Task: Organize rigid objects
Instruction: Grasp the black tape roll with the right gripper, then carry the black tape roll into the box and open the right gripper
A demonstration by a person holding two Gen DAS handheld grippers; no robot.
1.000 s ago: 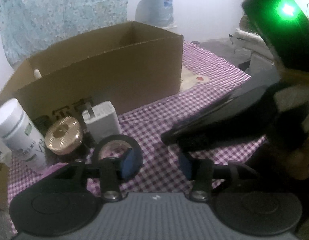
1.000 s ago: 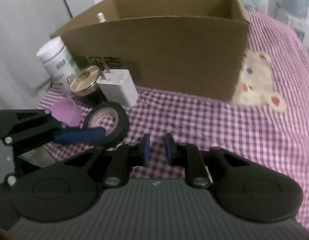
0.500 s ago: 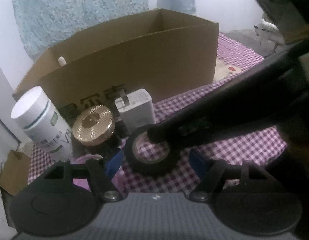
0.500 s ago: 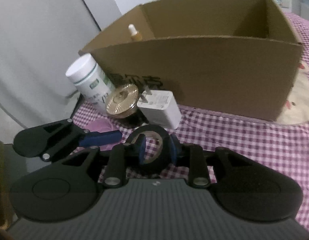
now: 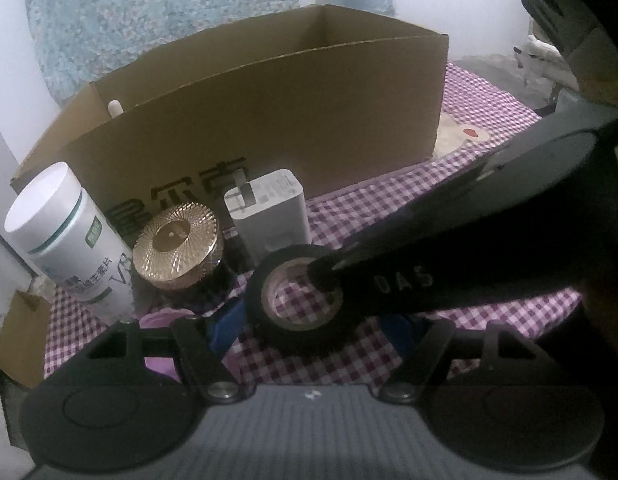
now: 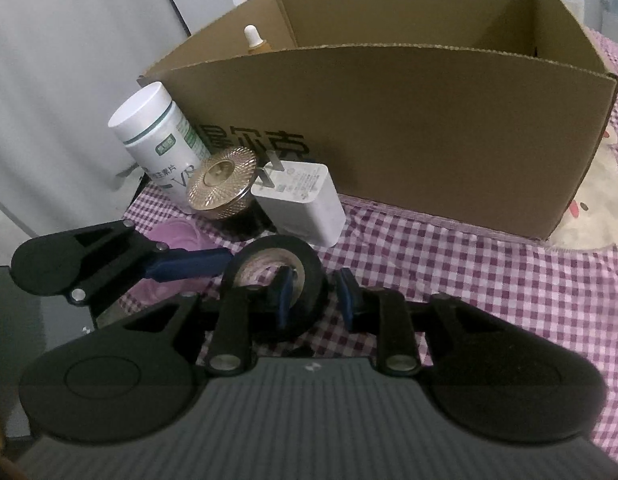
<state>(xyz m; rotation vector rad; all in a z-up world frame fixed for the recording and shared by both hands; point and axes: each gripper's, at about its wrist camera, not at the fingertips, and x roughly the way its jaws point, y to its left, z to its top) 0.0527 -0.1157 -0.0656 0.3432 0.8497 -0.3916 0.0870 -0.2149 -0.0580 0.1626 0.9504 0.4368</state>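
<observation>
A black tape roll (image 5: 297, 320) (image 6: 309, 264) lies on the purple checked cloth (image 6: 469, 280) in front of the cardboard box (image 6: 429, 140). My right gripper (image 6: 315, 292) is shut on the roll's wall, one pad inside the hole and the other outside. In the left wrist view its black finger (image 5: 389, 280) reaches into the hole from the right. My left gripper (image 5: 313, 328) stands open just short of the roll, pads wide on either side. One blue finger (image 6: 189, 264) of it touches the roll's left side.
Against the box front stand a white bottle (image 6: 157, 132), a gold-lidded jar (image 6: 223, 180) and a white charger plug (image 6: 305, 204). A purple item (image 6: 177, 236) lies under the left gripper. A dropper bottle (image 6: 253, 38) stands inside the box. A grey wall rises to the left.
My left gripper's jaws spread wider and its pad left the roll's hole. The right gripper swung left onto the roll and put a pad into the hole.
</observation>
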